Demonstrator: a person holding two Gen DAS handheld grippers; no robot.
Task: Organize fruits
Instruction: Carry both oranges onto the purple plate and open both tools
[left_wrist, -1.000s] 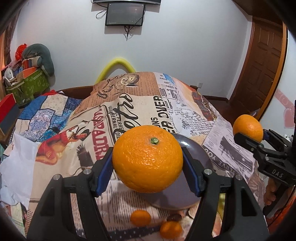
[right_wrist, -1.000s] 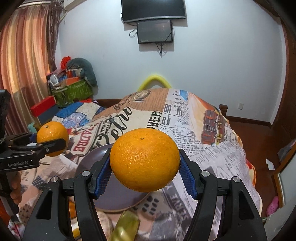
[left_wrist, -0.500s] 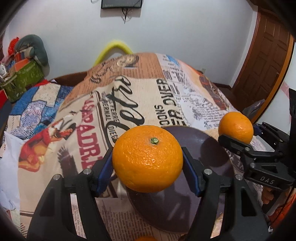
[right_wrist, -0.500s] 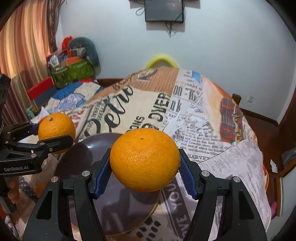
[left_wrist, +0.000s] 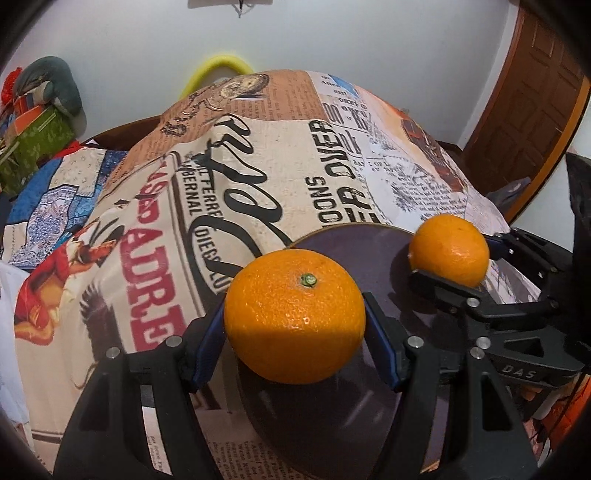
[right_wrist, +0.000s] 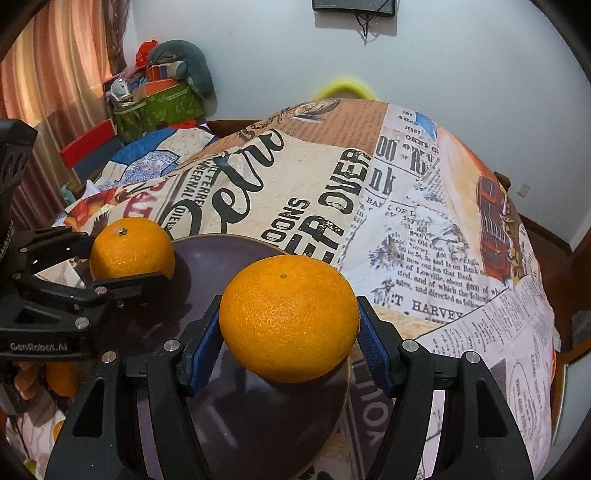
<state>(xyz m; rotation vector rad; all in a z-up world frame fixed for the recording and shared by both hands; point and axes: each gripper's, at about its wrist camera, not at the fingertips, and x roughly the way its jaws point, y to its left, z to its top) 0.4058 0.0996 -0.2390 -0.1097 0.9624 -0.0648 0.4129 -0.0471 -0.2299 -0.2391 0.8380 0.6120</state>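
Both tongs clamp round, glossy oranges (left_wrist: 294, 315) (right_wrist: 289, 318) above dark plate (left_wrist: 351, 243).

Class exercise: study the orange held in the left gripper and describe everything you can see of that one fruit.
The orange is round, slightly flattened, with bright, pitted, glossy peel and a small green stem button on top, facing up. Its lower half is in shadow. The left gripper clamps it between blue-padded fingers pressing its two sides. It is held over the near edge of a dark plate; whether it touches the plate cannot be told. In the right wrist view it shows at the plate's left side.
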